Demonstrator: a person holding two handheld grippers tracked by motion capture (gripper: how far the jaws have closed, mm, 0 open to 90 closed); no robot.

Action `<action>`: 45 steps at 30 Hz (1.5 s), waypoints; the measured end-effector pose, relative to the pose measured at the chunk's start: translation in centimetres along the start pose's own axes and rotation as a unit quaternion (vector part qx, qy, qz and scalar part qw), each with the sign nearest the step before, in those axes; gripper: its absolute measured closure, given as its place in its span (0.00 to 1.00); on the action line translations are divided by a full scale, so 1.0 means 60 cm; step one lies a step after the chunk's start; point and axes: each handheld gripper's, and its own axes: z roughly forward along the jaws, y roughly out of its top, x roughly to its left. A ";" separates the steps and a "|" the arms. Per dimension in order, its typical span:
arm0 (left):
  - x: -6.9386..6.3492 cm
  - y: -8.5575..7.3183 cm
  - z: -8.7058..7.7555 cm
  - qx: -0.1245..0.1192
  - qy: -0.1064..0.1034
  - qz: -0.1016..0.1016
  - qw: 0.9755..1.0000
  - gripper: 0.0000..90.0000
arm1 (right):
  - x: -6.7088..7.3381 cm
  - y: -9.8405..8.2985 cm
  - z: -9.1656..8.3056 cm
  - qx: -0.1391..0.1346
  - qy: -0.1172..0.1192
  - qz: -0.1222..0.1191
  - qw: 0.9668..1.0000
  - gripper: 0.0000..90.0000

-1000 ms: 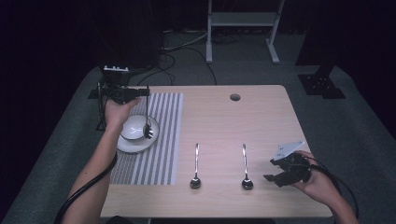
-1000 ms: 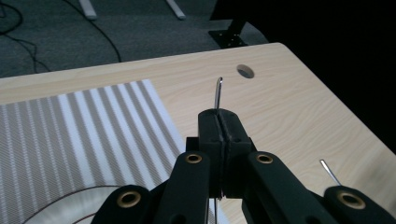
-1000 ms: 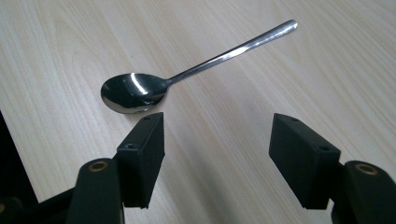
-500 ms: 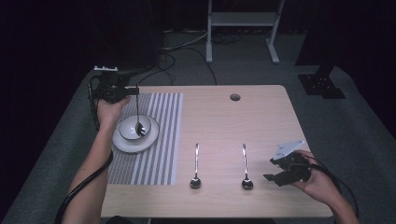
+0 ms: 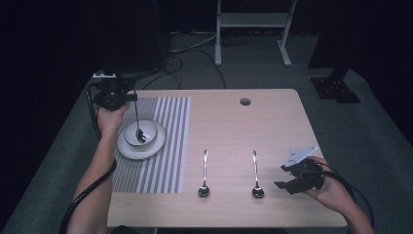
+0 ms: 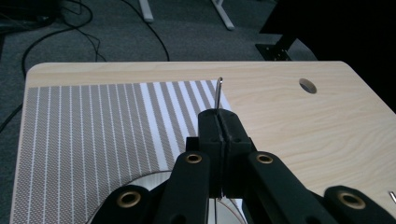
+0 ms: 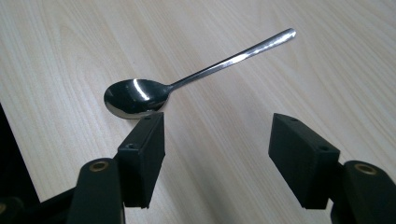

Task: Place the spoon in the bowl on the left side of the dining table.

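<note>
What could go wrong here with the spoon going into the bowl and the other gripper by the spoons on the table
The left gripper pinches its spoon high on the thin handle, so the spoon could swing or slip as its bowl end meets the white bowl. That bowl sits on a plate and might shift if pushed. The right gripper, open beside the nearest table spoon, could nudge it across the table.

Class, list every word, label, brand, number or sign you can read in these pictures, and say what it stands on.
None can be read: the held spoon, the bowl, the plate, the striped mat, the table and both grippers carry no legible text.
</note>
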 end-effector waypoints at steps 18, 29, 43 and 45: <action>0.042 -0.034 0.006 -0.011 0.029 -0.026 0.999 0.99 | 0.003 0.000 0.007 0.001 0.002 -0.002 1.000 0.39; 0.067 -0.055 0.002 -0.009 0.041 -0.041 0.998 0.99 | 0.003 -0.005 0.013 0.000 0.006 0.000 1.000 0.39; 0.091 -0.069 -0.012 -0.011 0.045 -0.056 0.997 0.97 | 0.004 -0.005 0.018 0.000 0.007 0.001 1.000 0.39; 0.096 -0.071 -0.014 -0.015 0.041 -0.063 0.997 0.97 | 0.004 -0.005 0.017 0.000 0.007 0.001 1.000 0.39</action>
